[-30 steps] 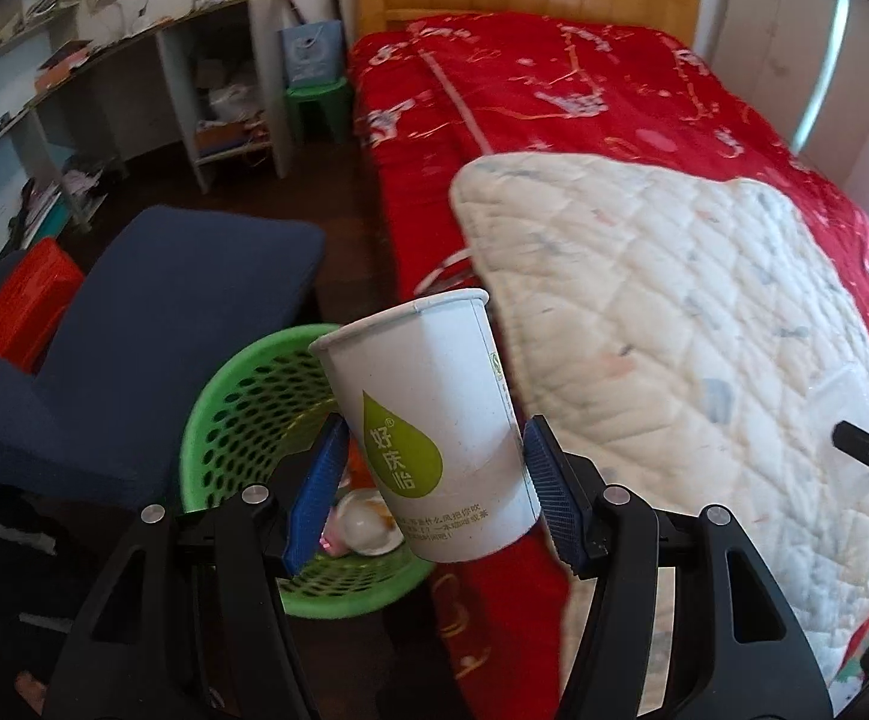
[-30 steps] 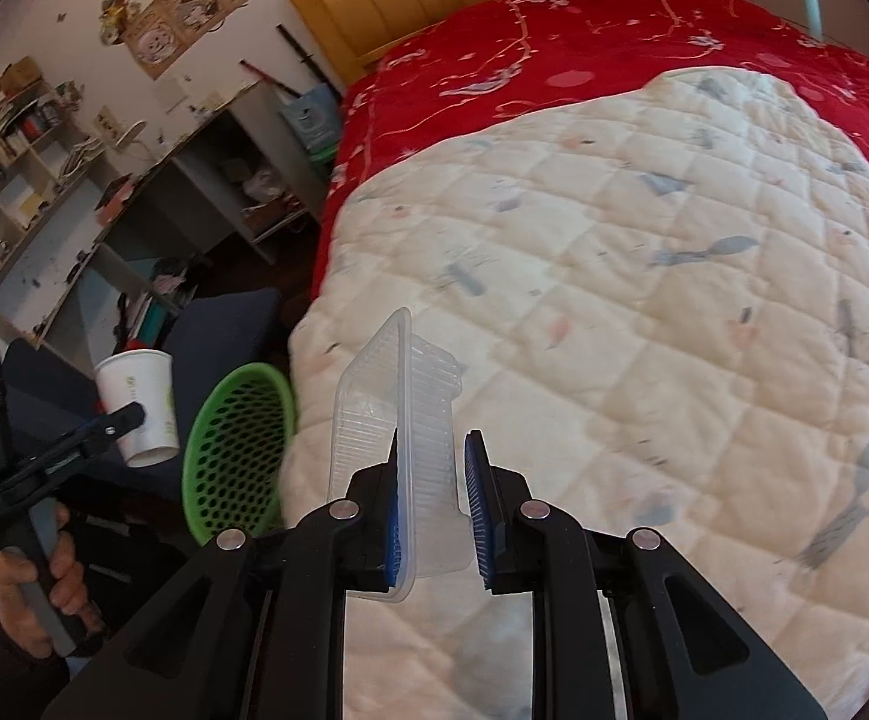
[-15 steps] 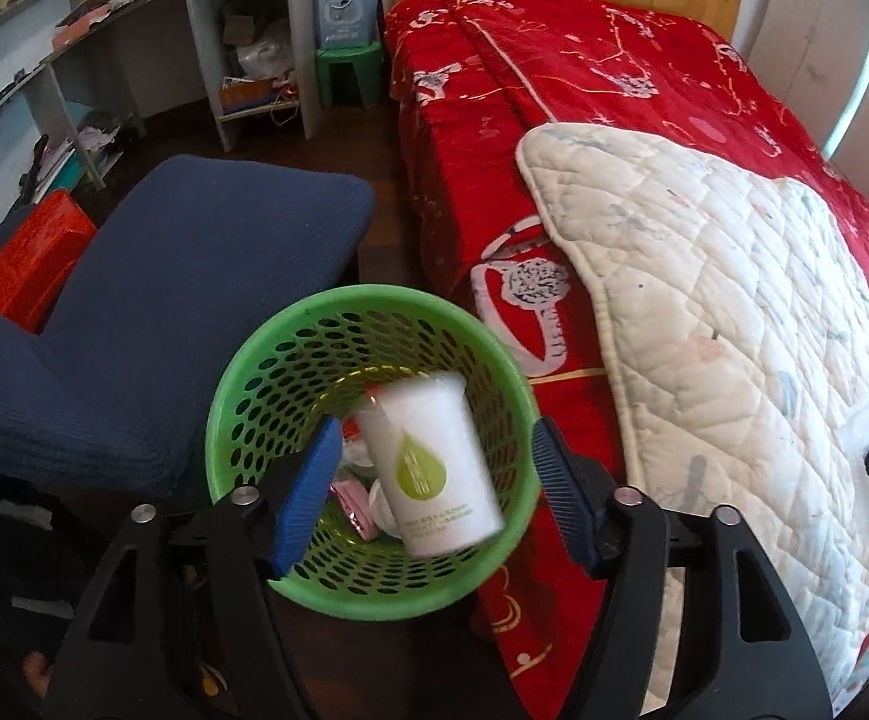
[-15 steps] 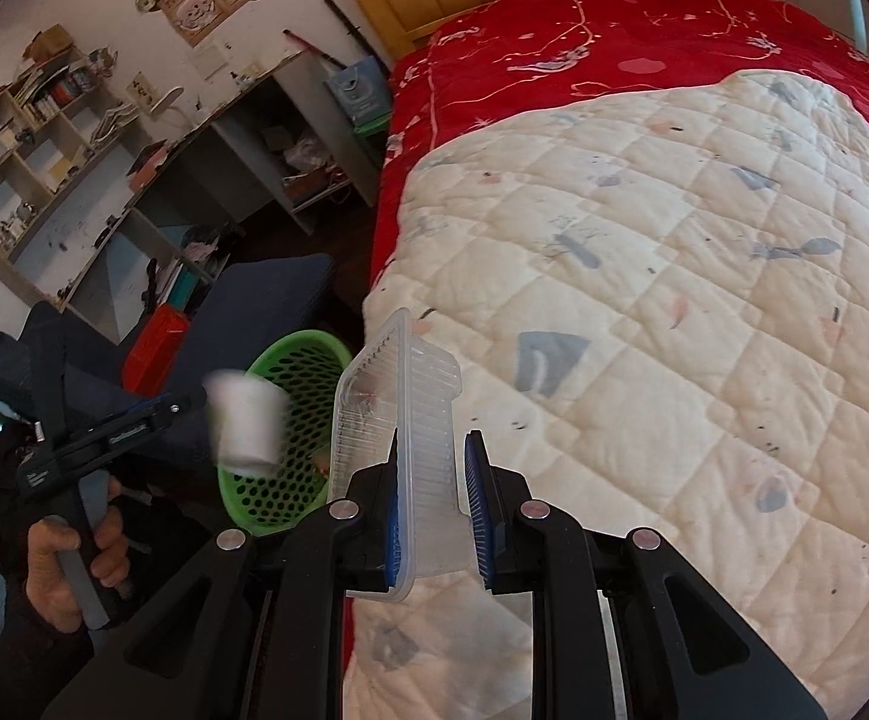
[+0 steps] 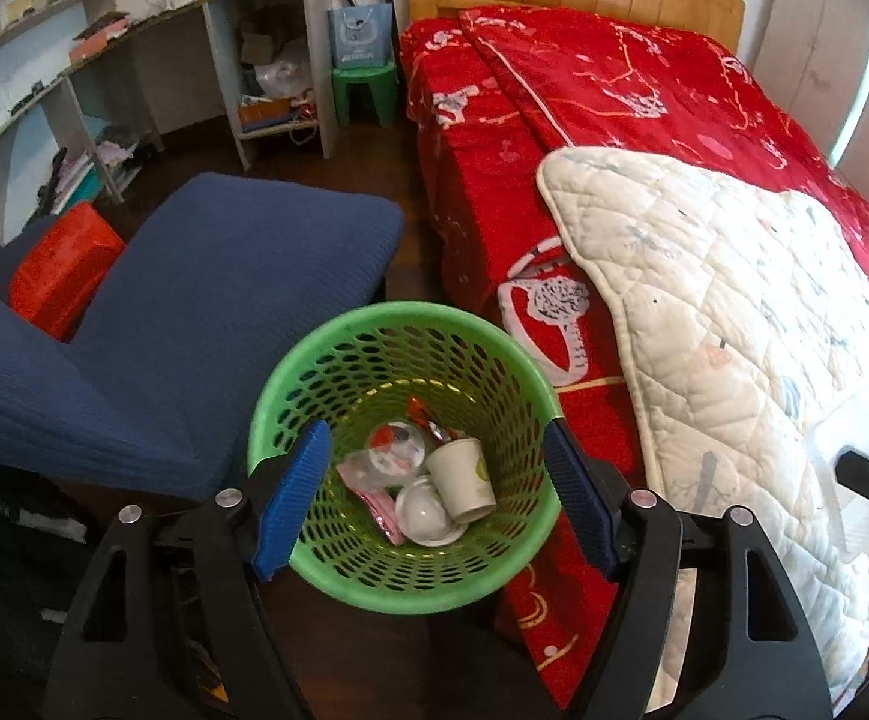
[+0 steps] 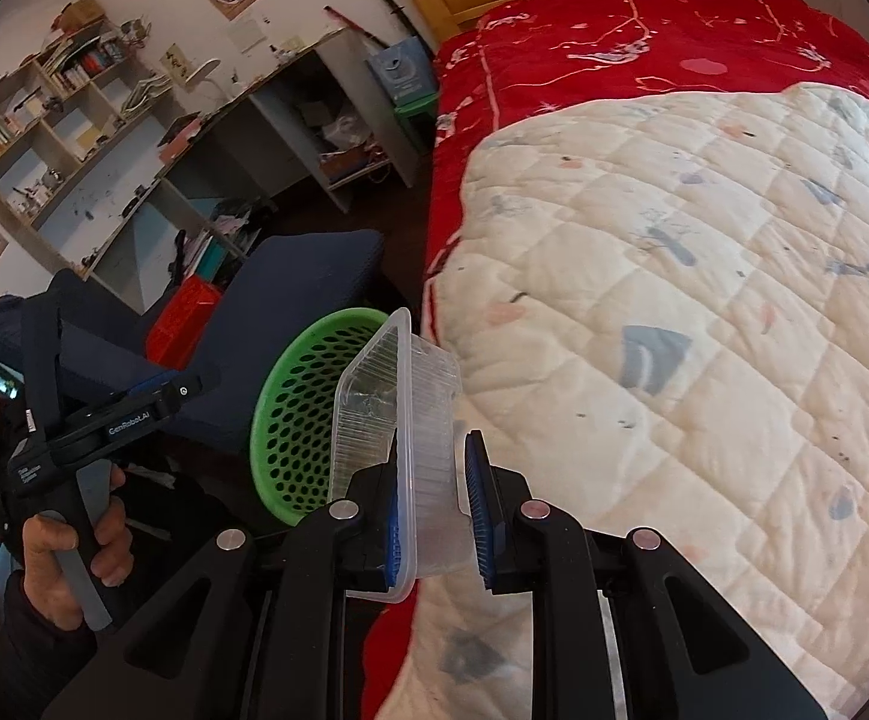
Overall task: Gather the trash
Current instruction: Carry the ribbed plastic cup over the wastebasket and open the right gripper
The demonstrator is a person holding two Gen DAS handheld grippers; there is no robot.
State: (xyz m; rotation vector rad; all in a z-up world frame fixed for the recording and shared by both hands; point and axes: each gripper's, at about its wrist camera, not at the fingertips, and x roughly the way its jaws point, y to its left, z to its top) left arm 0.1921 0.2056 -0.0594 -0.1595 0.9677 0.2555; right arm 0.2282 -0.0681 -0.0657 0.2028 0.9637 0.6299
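A white paper cup (image 5: 461, 480) with a green leaf mark lies on its side at the bottom of a green perforated waste basket (image 5: 338, 360), resting among a round white lid (image 5: 425, 513), pink wrappers (image 5: 368, 474) and a clear dome-shaped piece (image 5: 398, 441). Directly above the basket hangs the left gripper (image 5: 434, 498), its blue-padded jaws having just been opening and now spread wide with nothing between them, the basket's mouth framed in the gap. The basket stands on dark flooring, just beside the hanging side of a red bedspread (image 5: 584, 108) and close to a dark blue upholstered chair (image 5: 194, 300). In the right wrist view the right gripper (image 6: 434, 510) is clamped tight on a clear ribbed plastic tray (image 6: 398, 420), held on edge with its open face turned toward the basket, over the edge of a cream quilted blanket (image 6: 704, 270) that covers the near part of the bed. At the left of that view a hand (image 6: 74, 558) grips the handle of the left gripper. A red crate (image 5: 62, 267) sits behind the chair, and cluttered white shelving (image 6: 104, 138) runs along the wall.
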